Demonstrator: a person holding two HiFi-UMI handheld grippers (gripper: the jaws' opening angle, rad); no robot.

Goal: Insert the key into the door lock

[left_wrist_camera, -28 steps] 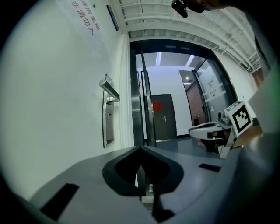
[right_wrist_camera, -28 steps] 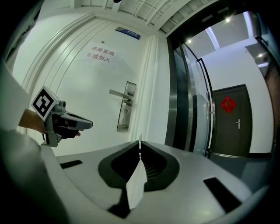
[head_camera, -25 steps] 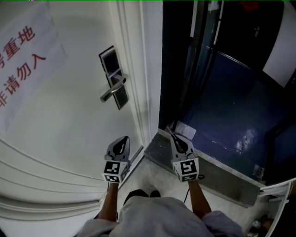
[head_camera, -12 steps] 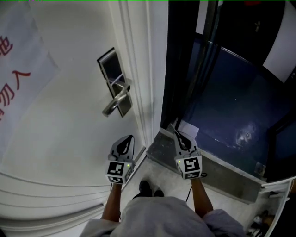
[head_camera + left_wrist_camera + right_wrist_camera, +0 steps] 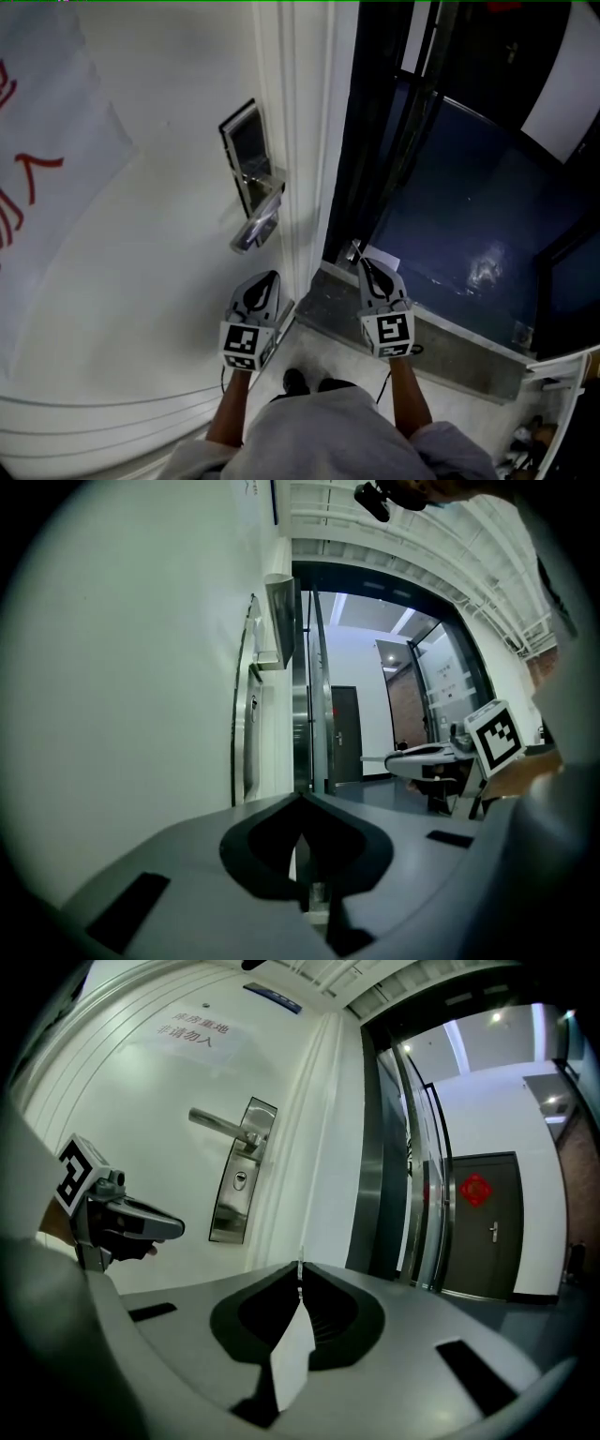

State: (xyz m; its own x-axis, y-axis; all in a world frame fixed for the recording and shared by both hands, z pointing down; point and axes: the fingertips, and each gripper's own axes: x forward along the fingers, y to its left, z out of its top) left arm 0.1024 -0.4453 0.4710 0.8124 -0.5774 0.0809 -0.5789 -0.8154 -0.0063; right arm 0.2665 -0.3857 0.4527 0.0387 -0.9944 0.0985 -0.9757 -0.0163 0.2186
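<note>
The lock (image 5: 246,159) is a steel plate with a lever handle (image 5: 260,225) on the white door (image 5: 159,244). In the right gripper view its keyhole (image 5: 241,1178) sits below the handle (image 5: 220,1124). My right gripper (image 5: 366,267) is shut on the key (image 5: 354,251), whose thin metal tip (image 5: 300,1271) pokes out between the jaws, well off the lock and to its right. My left gripper (image 5: 265,281) hangs just below the handle, shut and empty. It also shows in the right gripper view (image 5: 173,1227), close to the door.
A paper notice with red characters (image 5: 37,169) is stuck on the door at left. The white door frame (image 5: 300,141) borders a dark opening with a glossy blue floor (image 5: 469,216) and a stone threshold (image 5: 450,347). The person's shoes (image 5: 314,382) stand below.
Both grippers have moved closer to the door. The lock and handle now sit nearer to the left gripper and further right in the head view. Both jaws stayed as they were.
</note>
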